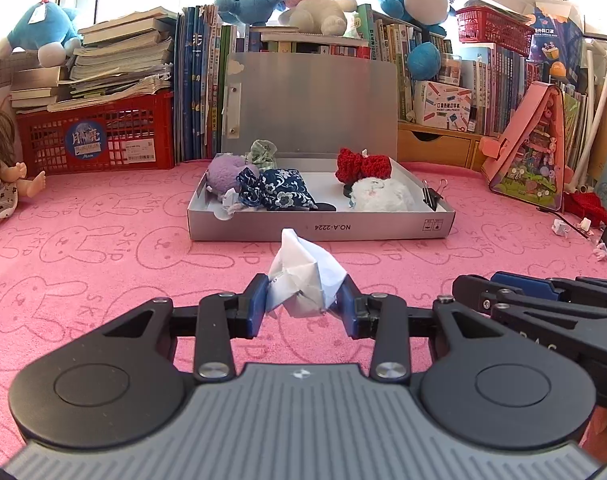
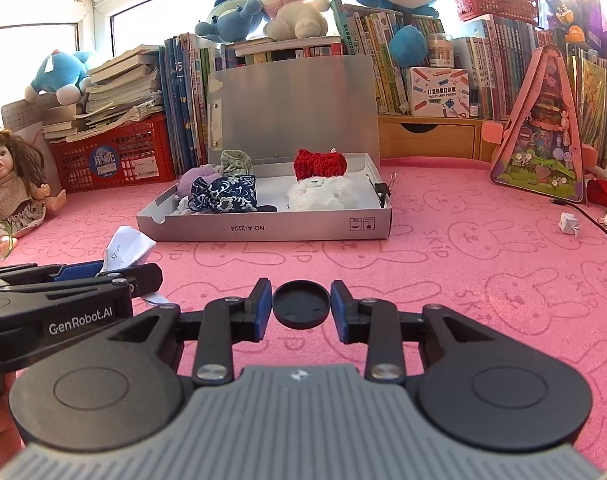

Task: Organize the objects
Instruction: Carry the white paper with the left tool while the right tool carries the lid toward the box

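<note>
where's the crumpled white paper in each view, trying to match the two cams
Left wrist view: crumpled white paper sits centre frame, clamped between the left gripper fingers, in front of the grey box.
Right wrist view: the same paper shows at left, sticking up from the left gripper seen side-on.
Shared landmark: the open grey box labelled NO.A-2224.
</note>
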A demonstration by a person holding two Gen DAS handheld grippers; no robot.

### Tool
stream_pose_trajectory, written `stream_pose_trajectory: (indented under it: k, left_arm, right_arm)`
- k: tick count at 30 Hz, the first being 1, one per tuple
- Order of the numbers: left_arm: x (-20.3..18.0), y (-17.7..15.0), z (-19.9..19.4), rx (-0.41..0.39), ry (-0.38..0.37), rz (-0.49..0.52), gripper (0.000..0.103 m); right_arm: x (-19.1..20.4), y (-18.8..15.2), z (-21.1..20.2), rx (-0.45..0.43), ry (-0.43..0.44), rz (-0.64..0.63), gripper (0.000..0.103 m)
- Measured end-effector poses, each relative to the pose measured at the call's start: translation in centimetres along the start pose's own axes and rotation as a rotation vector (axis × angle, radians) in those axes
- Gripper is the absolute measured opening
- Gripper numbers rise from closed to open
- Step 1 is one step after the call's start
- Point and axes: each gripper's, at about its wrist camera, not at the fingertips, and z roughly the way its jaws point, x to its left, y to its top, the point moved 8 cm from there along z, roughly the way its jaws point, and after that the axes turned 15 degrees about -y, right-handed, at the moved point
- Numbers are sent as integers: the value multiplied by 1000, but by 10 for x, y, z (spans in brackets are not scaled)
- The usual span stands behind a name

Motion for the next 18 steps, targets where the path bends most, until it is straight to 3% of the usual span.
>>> stream_pose_trajectory:
  k: [8, 18]
  left_arm:
    - [18, 38, 24, -18, 7, -5, 43]
    - [40, 63, 51, -16, 20, -13, 43]
  right_arm:
    - [-14, 34, 29, 20, -5, 38, 37]
    - [-18, 57, 54, 32, 4, 35, 38]
